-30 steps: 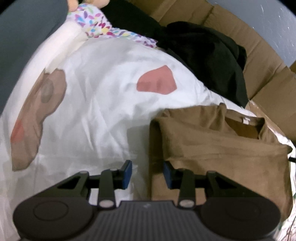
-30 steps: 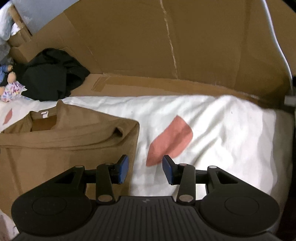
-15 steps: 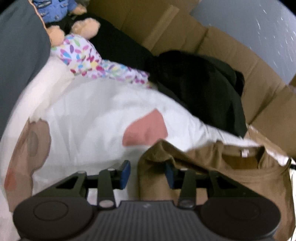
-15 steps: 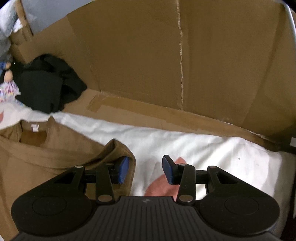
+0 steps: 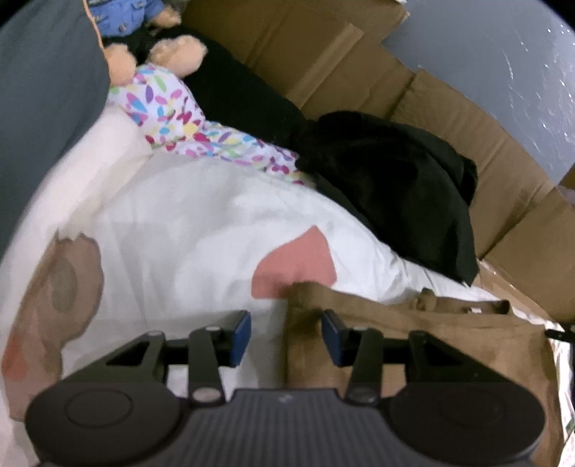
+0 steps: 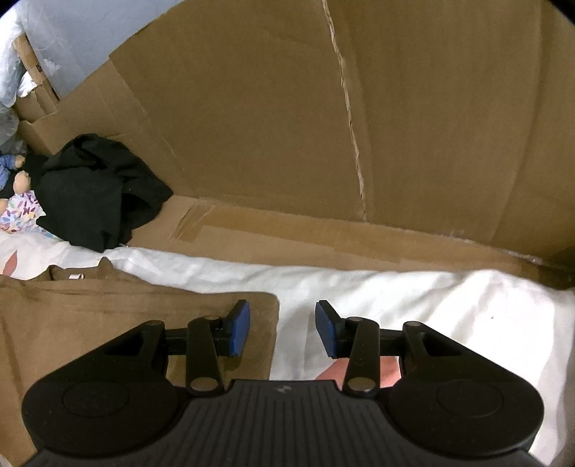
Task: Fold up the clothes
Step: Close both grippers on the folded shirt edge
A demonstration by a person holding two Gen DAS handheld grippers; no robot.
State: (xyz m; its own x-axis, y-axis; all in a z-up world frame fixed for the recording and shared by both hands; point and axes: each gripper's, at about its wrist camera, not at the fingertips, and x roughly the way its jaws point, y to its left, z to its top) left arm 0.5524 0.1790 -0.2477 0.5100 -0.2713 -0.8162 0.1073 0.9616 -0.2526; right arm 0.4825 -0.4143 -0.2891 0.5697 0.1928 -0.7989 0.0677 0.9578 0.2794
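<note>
A white bedsheet (image 5: 201, 230) printed with pink and brown patches covers the surface and fills the lower half of both views; on it lies a brown shirt (image 6: 107, 323), folded, its collar and small white label turned toward the far edge. In the left wrist view the shirt's folded edge (image 5: 359, 298) runs between the blue pads of the left gripper (image 5: 286, 336), whose jaws have just been opening and stand apart without pressing the cloth; in the right wrist view the right gripper (image 6: 282, 328) hangs over the shirt's other corner, its jaws parted, one pad above the brown cloth and the other above bare sheet, gripping nothing. Along the far edge of the surface stands a wall of flattened cardboard (image 6: 323, 125), taped at its foot, with a pale blue wall (image 5: 503, 72) behind it; a crumpled black garment (image 5: 395, 179) lies heaped against the cardboard at the far edge, just beside the shirt. Beyond it toward the far corner lies a white cloth with coloured petals (image 5: 169, 104), touching a stuffed toy in blue denim (image 5: 143, 32); a dark grey mass (image 5: 43, 89) fills that side of the left view.
</note>
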